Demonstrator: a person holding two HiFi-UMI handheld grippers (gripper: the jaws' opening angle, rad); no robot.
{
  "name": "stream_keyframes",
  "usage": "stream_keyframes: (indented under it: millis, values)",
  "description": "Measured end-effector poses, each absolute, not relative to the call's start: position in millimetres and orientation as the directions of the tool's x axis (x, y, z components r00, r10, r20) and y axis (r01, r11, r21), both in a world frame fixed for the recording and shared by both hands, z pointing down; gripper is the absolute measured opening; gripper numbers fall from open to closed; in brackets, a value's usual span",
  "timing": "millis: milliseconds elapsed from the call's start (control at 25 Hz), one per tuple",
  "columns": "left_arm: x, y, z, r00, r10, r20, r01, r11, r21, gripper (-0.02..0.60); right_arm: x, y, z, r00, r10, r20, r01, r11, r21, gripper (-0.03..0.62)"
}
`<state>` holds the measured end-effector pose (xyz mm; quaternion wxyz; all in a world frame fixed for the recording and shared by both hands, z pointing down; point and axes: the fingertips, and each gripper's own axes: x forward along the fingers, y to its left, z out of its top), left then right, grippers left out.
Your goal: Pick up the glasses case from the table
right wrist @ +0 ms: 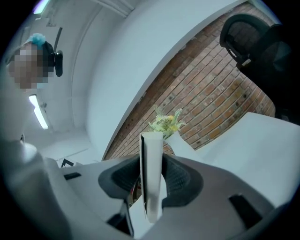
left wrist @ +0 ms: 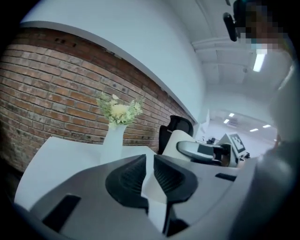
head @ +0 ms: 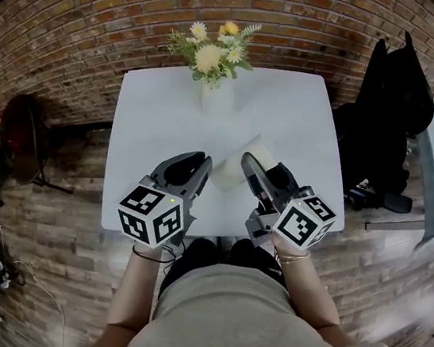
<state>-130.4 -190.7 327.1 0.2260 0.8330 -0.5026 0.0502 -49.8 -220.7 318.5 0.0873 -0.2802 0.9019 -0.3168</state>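
The glasses case (head: pixel 240 162) is a white, flat hard case. It is lifted above the white table (head: pixel 152 119) near its front edge. My right gripper (head: pixel 249 169) is shut on it. In the right gripper view the case (right wrist: pixel 151 145) stands on edge between the two dark pads (right wrist: pixel 178 180) and sticks out past the right gripper (right wrist: pixel 151 164). My left gripper (head: pixel 196 166) hovers just left of the case. Its jaws stand nearly closed, with a narrow slit and nothing between them (left wrist: pixel 149 164). From the left gripper view, the case (left wrist: pixel 172 140) and the right gripper (left wrist: pixel 204 152) appear off to the right.
A white vase (head: pixel 212 96) with yellow and white flowers (head: pixel 210 51) stands at the table's far middle. A black chair with a dark bag (head: pixel 386 112) is at the table's right. A dark stand (head: pixel 22 133) is on the brick floor at left.
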Motion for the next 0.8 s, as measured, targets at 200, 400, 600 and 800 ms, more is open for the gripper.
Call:
stream_keyframes:
  millis: [200, 400, 600, 800]
  values:
    - [-142.4, -185.3, 328.7, 0.44, -0.846, 0.303, -0.877, -0.331, 0.349, 0.014, -56.3, -214.1, 306.3, -0.823, -0.567, 0.02, -0.476, 0.67, -0.57, 0.141]
    - [-143.3, -178.5, 339.1, 0.364, -0.859, 0.359, -0.922, -0.279, 0.269, 0.014, -58.0, -206.7, 301.9, -0.829, -0.557, 0.041, -0.493, 0.696, -0.521, 0.143]
    - [-138.5, -172.2, 349.7, 0.325, -0.855, 0.403, -0.94, -0.245, 0.239, 0.014, -64.0, -199.7, 307.0, -0.843, -0.533, 0.074, -0.498, 0.721, -0.481, 0.143]
    - [-132.1, -167.6, 360.5, 0.341, -0.842, 0.418, -0.926, -0.224, 0.303, 0.014, -67.1, -196.7, 313.1, -0.844, -0.53, 0.083, -0.505, 0.734, -0.455, 0.141]
